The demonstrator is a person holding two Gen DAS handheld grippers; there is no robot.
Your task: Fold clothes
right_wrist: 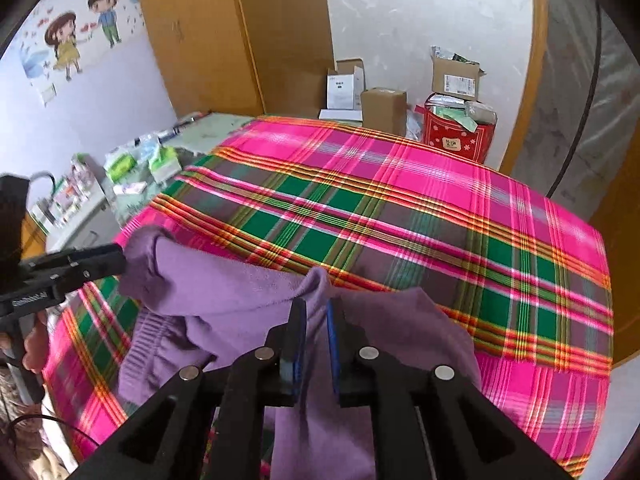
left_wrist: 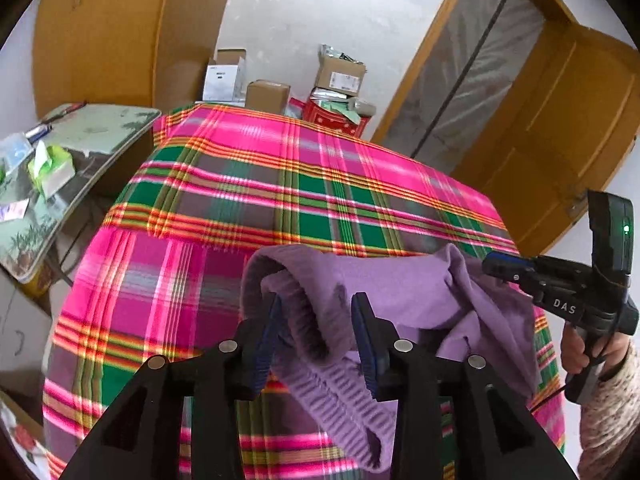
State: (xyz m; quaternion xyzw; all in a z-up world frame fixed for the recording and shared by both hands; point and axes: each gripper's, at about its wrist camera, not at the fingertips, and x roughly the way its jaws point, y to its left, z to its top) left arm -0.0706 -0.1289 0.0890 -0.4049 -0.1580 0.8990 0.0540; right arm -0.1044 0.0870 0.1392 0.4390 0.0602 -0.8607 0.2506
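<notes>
A purple knit sweater (left_wrist: 400, 292) (right_wrist: 240, 292) with a ribbed hem lies bunched on the near part of a pink and green plaid cloth (left_wrist: 280, 184) (right_wrist: 400, 220). My left gripper (left_wrist: 318, 304) (right_wrist: 120, 258) stands open at the sweater's left end. A rolled fold of the knit sits loosely between its blue pads and drapes over the left finger. My right gripper (right_wrist: 316, 308) (left_wrist: 494, 266) has its jaws close together at the sweater's right end. A raised peak of purple fabric fills the narrow gap between the pads.
A side table (left_wrist: 100, 128) with tissue packs (left_wrist: 48, 168) stands left of the plaid surface. Cardboard boxes (left_wrist: 340, 76) and a red box (right_wrist: 456, 136) sit beyond the far edge. A wooden door (left_wrist: 560, 140) is at right. A person's hand (left_wrist: 580, 348) holds the right gripper's handle.
</notes>
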